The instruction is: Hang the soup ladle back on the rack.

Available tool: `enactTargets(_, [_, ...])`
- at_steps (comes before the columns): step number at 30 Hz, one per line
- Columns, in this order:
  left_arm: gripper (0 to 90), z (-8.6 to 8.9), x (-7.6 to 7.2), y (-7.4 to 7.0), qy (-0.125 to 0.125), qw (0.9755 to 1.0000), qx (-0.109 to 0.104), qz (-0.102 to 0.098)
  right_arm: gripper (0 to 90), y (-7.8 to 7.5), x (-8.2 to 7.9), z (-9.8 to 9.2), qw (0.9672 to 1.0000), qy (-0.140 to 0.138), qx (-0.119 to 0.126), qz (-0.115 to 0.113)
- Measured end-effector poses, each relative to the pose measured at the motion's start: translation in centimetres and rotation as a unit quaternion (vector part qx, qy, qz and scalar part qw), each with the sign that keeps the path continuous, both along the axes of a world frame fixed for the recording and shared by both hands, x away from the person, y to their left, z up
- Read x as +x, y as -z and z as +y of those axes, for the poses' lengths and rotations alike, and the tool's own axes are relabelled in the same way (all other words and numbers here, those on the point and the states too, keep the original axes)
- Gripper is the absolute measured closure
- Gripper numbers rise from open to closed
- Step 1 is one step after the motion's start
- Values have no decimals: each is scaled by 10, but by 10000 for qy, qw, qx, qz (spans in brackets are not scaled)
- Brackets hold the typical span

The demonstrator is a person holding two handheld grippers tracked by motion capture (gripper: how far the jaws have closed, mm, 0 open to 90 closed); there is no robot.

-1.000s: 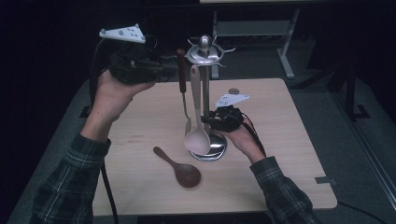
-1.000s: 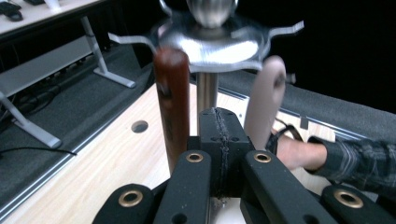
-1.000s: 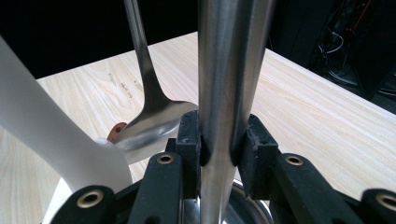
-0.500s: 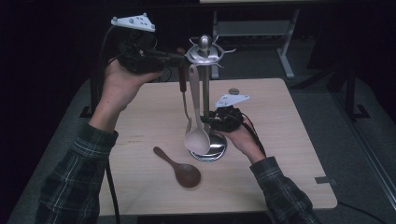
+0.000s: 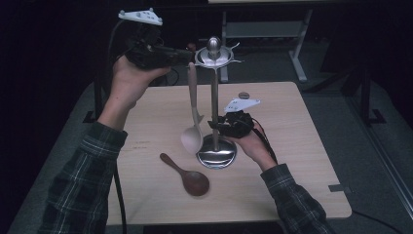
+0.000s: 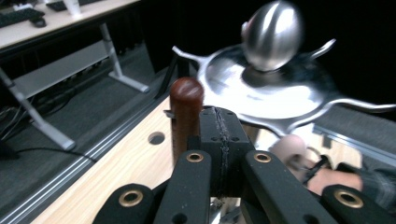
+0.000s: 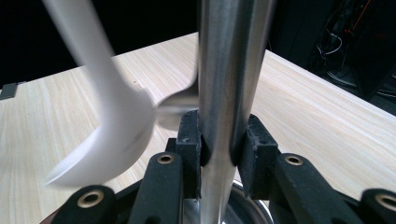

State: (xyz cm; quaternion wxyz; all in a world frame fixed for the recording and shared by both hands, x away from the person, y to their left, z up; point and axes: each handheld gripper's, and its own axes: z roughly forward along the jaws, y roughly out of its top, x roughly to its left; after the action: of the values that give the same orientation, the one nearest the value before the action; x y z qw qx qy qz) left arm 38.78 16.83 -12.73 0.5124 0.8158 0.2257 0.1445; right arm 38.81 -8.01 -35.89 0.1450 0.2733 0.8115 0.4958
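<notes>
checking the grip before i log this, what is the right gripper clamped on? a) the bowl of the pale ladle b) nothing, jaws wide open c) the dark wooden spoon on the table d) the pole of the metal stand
d: in the right gripper view the right gripper has its pads pressed on both sides of the shiny pole of the metal stand, while the pale ladle hangs beside it.

The room is dark, with a grey floor (image 5: 341, 126) all around the light wooden desk (image 5: 302, 146), and behind it stands another table with white metal legs (image 5: 297, 53) and a pale top (image 6: 56, 23).
</notes>
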Motion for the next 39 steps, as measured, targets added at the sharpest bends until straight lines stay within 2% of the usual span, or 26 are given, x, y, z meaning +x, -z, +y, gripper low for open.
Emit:
enactTargets(2, [900,4,-7,-5,-13,10000,-91,-26,723,0,0,0,10000,3,7,0])
enactTargets(7, [900,8,-27,-15,169,9996,-218,-1,723,0,0,0,10000,14,11,7])
enactTargets(13, [900,-4,-42,-13,409,9990,-166,75,723,0,0,0,10000,12,1,-1])
enactTargets(15, [900,-10,-44,-10,426,9990,-61,72,723,0,0,0,10000,15,2,0])
enactTargets(18, [900,-16,-42,-4,304,9995,103,43,723,0,0,0,10000,13,2,2])
enactTargets(21, [900,-18,-41,-1,225,9997,129,-18,723,0,0,0,10000,24,-2,-9])
enactTargets(23, [900,-18,-42,-2,214,9995,220,-101,724,0,0,0,10000,11,4,-8])
enactTargets(31, [900,-12,-32,0,1,9998,163,-75,723,0,0,0,10000,18,-9,-18])
enactTargets(39, [900,-6,-15,2,-175,9998,57,-55,723,0,0,0,10000,18,-3,-38])
